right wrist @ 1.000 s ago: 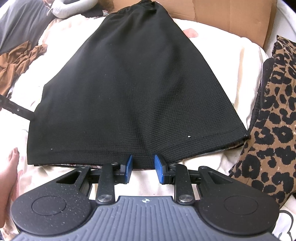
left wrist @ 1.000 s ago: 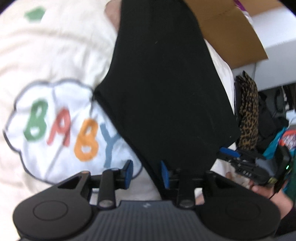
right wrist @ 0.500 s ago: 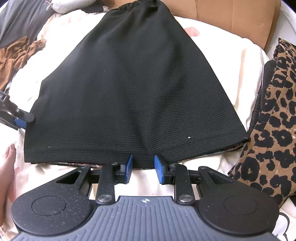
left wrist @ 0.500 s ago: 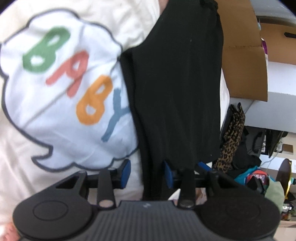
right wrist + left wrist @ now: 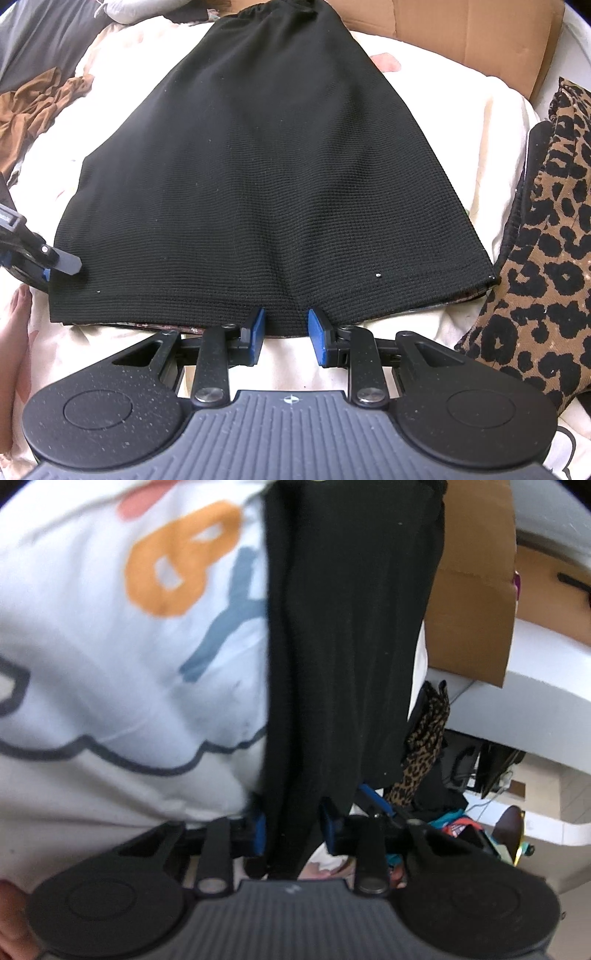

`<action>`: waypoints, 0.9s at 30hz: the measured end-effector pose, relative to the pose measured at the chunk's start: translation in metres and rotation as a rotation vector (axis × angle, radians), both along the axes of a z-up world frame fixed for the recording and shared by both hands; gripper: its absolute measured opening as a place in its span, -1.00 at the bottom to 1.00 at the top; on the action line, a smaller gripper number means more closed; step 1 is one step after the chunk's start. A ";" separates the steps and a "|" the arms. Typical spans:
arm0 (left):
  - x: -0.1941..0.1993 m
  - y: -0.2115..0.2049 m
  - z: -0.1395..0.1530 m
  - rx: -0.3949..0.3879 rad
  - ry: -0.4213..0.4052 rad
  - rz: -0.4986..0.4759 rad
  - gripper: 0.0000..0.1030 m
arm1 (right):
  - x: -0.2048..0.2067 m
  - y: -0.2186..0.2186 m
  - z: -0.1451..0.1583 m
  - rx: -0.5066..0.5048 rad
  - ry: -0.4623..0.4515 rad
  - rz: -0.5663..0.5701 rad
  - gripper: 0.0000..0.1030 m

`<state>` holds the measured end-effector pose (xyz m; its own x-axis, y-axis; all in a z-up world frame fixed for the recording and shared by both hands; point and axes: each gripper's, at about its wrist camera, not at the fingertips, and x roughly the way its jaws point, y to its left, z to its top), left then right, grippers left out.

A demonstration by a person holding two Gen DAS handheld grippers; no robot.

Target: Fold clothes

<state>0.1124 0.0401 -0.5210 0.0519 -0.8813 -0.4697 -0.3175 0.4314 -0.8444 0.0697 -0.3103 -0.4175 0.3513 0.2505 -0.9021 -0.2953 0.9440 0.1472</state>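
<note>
Left hand-held gripper [image 5: 291, 829] straddles the black skirt [image 5: 273, 177] edge, lower centre; right hand-held gripper [image 5: 283, 330] gapes at the hem. An uneven lift could skew the fold.
</note>
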 end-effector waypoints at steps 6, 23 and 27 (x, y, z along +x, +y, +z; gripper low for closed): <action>0.000 0.001 0.000 -0.003 -0.010 -0.003 -0.65 | -0.001 -0.003 0.000 0.010 -0.002 -0.010 -0.38; 0.012 -0.003 0.036 0.157 -0.064 -0.136 -0.92 | 0.022 -0.057 0.032 0.034 -0.134 -0.201 -0.33; 0.017 -0.002 0.048 0.192 -0.066 -0.173 -0.92 | 0.030 -0.071 0.030 -0.011 -0.147 -0.216 -0.33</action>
<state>0.1297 0.0378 -0.4729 -0.0558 -0.7749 -0.6296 -0.1719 0.6286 -0.7585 0.0993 -0.3809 -0.3875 0.5231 0.1458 -0.8397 -0.1037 0.9888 0.1070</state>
